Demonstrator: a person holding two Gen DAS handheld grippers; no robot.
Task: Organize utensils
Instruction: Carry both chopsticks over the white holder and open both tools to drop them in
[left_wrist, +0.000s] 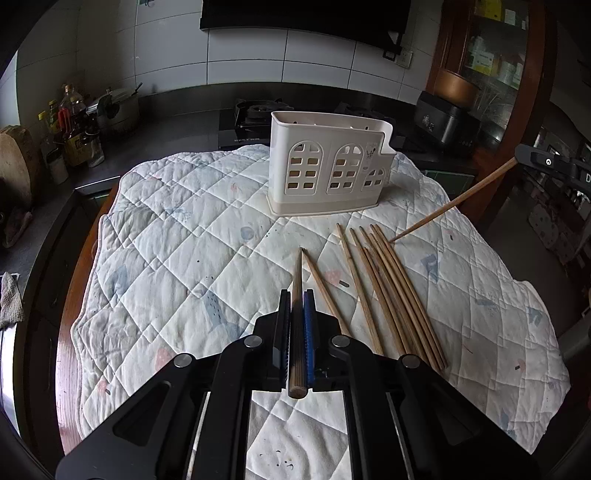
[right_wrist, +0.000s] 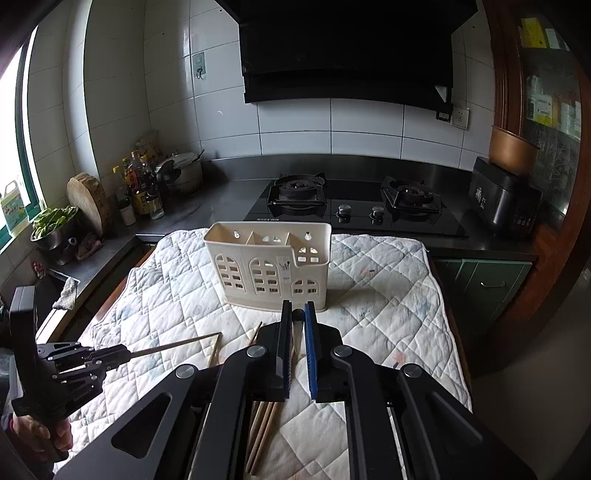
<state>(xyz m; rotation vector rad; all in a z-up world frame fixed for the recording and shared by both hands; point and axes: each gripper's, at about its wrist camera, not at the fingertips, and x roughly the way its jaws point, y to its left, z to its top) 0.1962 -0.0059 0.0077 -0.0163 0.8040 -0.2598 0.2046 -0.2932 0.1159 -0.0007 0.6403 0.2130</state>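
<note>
Pinching one chopstick (left_wrist: 296, 325) lengthwise between jaws, left gripper (left_wrist: 297, 295) hung over quilted mat (left_wrist: 177, 258); loose chopsticks (left_wrist: 391, 291) lay just right, holder (left_wrist: 325, 166) beyond. Right wrist view: right gripper (right_wrist: 296, 308) clamped chopstick end-on, dark butt (right_wrist: 296, 315) visible, shaft mostly hidden.

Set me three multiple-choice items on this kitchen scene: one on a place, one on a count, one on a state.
1. The utensil holder stands on:
A) the stove
B) the quilted cloth
C) the floor

2. Gas burners on the hob:
A) one
B) four
C) two

3. The left tongs are:
A) shut on a chopstick
B) wide open
C) shut on a spoon

Answers:
1 B, its base rests on the quilt.
2 C, two grates show side by side.
3 A, the stick runs between the closed fingers.
</note>
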